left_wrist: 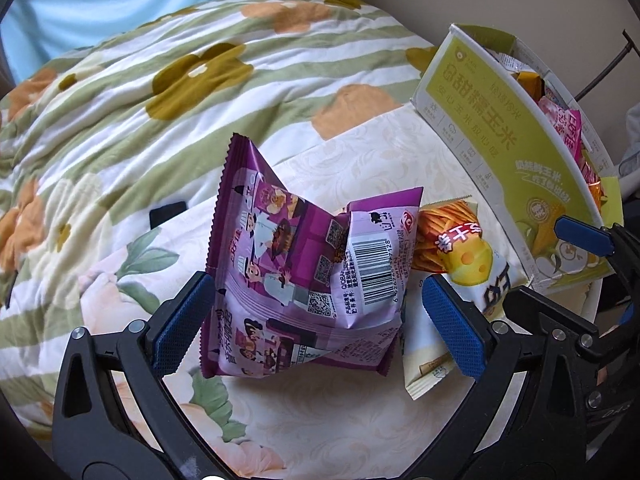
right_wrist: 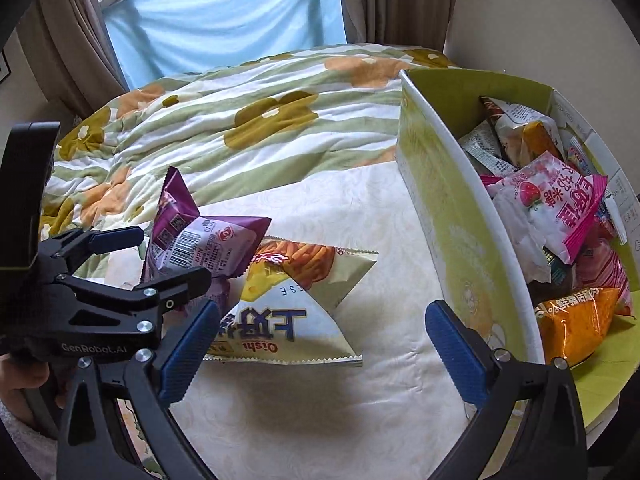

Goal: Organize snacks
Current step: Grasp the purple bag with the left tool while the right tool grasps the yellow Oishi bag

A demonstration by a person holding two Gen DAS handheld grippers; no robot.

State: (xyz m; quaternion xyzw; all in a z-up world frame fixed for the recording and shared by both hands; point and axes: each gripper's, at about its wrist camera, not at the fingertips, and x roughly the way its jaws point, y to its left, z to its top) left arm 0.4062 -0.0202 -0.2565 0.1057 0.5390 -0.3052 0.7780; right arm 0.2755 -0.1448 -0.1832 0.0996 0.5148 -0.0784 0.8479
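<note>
A purple snack bag [left_wrist: 304, 280] stands crumpled on the cream cloth, between the wide-apart fingers of my open left gripper [left_wrist: 316, 324]. The left pad touches its edge and the right pad stands clear. Beside it lies a white Oishi cheese-stick bag [left_wrist: 452, 248]. In the right wrist view my right gripper [right_wrist: 324, 352] is open and empty just above the Oishi bag [right_wrist: 280, 320]. My left gripper [right_wrist: 174, 254] flanks the purple bag [right_wrist: 200, 240] at the left. A yellow-green cardboard box [right_wrist: 440, 208] on the right holds several snack packs.
A green-striped floral quilt [left_wrist: 180, 80] is bunched up behind the snacks. A fingertip [left_wrist: 584, 236] of my right gripper shows in front of the box [left_wrist: 480, 128]. A hand [right_wrist: 20, 376] holds the left gripper. Curtains and a window are at the back.
</note>
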